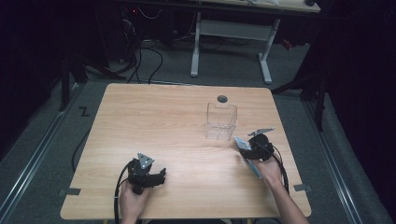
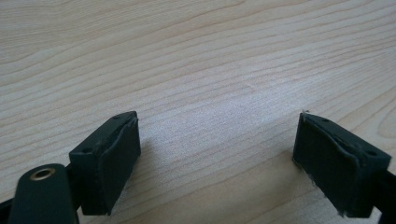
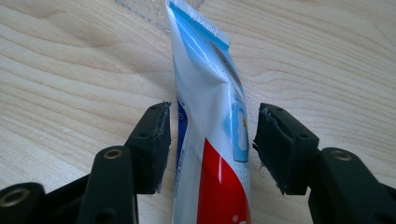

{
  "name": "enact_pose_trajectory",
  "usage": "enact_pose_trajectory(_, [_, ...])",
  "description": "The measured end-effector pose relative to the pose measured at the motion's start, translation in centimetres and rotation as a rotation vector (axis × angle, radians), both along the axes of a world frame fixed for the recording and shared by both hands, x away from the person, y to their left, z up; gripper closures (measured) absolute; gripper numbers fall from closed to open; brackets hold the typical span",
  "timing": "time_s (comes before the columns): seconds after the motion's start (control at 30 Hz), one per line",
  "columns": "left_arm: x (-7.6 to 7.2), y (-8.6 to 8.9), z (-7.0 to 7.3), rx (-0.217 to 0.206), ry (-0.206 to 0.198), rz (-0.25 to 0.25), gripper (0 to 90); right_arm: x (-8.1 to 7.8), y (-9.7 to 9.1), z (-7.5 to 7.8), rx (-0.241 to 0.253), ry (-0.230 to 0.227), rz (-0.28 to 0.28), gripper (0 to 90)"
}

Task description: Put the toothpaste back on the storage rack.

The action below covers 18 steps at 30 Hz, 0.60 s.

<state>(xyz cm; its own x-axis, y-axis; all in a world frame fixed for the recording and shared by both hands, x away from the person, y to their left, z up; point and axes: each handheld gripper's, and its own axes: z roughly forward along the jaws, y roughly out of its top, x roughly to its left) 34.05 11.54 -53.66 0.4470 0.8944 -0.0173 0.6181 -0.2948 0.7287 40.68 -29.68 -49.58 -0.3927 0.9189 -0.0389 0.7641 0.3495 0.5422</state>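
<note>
Seemingly soft and light, the tube [image 3: 212,140] is lying between the right tool's [image 3: 212,144] spread jaws; mid-body seems best.

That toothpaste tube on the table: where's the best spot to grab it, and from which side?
Probably across the flat faces of the toothpaste tube, around mid-body, coming in along its length. The right hand-held gripper already straddles it there, jaws on either side with small gaps. The crimped end is thin and would likely slip.
</note>
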Motion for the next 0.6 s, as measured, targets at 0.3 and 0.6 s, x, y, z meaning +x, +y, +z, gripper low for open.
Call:
enact_pose_trajectory(0.3, [0.00,0.00,0.00,0.000,0.000,0.000,15.1,0.60,0.20,-0.88,-0.018,0.059,-0.005,50.7])
enact_pose_trajectory(0.6, [0.09,-0.01,0.00,0.000,0.000,0.002,15.1,1.00,0.37,-0.67,-0.016,0.092,0.001,55.3])
